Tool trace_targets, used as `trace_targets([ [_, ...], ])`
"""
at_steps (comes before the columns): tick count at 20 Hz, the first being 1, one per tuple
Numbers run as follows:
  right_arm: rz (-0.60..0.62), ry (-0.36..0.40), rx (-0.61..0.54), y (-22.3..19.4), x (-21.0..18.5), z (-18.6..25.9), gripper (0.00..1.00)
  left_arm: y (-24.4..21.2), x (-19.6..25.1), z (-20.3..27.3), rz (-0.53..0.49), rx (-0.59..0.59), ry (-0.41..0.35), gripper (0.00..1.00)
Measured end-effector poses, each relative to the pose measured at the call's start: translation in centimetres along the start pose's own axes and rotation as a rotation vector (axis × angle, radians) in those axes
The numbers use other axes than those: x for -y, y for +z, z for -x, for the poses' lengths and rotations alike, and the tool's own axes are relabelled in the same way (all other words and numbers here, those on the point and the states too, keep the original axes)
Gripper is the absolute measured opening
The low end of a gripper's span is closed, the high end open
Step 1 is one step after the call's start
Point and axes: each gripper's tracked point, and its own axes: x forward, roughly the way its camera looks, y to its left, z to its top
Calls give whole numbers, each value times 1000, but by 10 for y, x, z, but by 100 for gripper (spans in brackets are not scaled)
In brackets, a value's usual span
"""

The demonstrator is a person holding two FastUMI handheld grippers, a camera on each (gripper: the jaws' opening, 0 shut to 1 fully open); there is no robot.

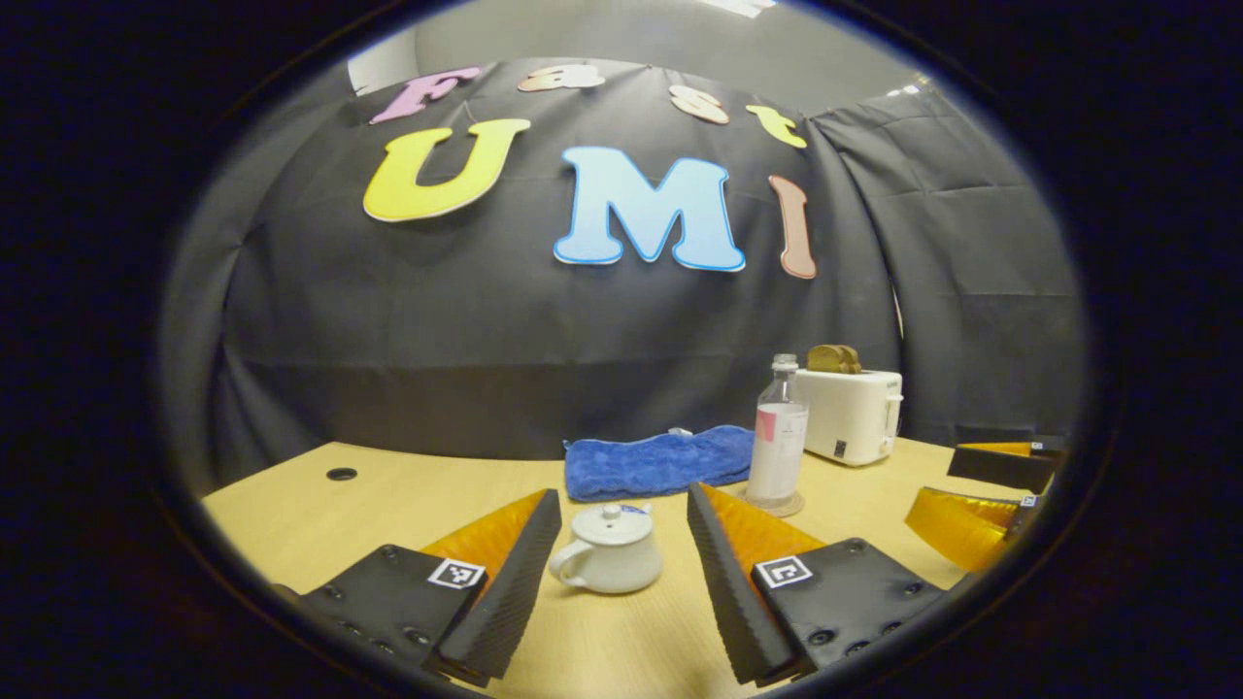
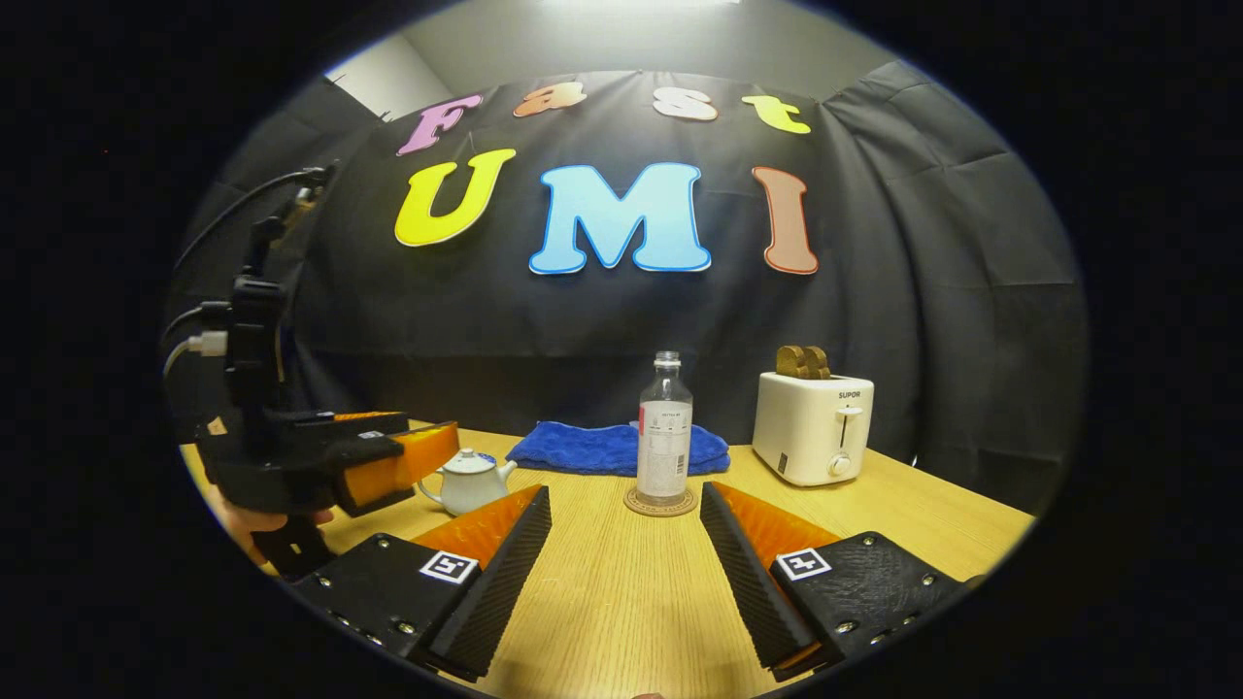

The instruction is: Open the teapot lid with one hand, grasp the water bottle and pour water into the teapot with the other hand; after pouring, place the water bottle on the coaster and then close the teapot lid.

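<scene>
My left tongs (image 1: 621,573) are held level and low over the table (image 1: 388,495), fingers spread wide, with the lidded teapot (image 1: 610,550) standing between them, untouched. My right tongs (image 2: 626,573) are also level and spread wide, empty, aimed at the water bottle (image 2: 664,427). The bottle stands upright on its coaster (image 2: 660,505), right of the teapot.
</scene>
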Motion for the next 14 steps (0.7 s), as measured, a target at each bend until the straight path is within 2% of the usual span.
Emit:
trace_targets([
  [9,57,9,63,7,2,58,96,15,21,93,-12,58,37,85],
  [14,3,16,55,-2,7,84,96,6,46,129,-13,55,33,85],
])
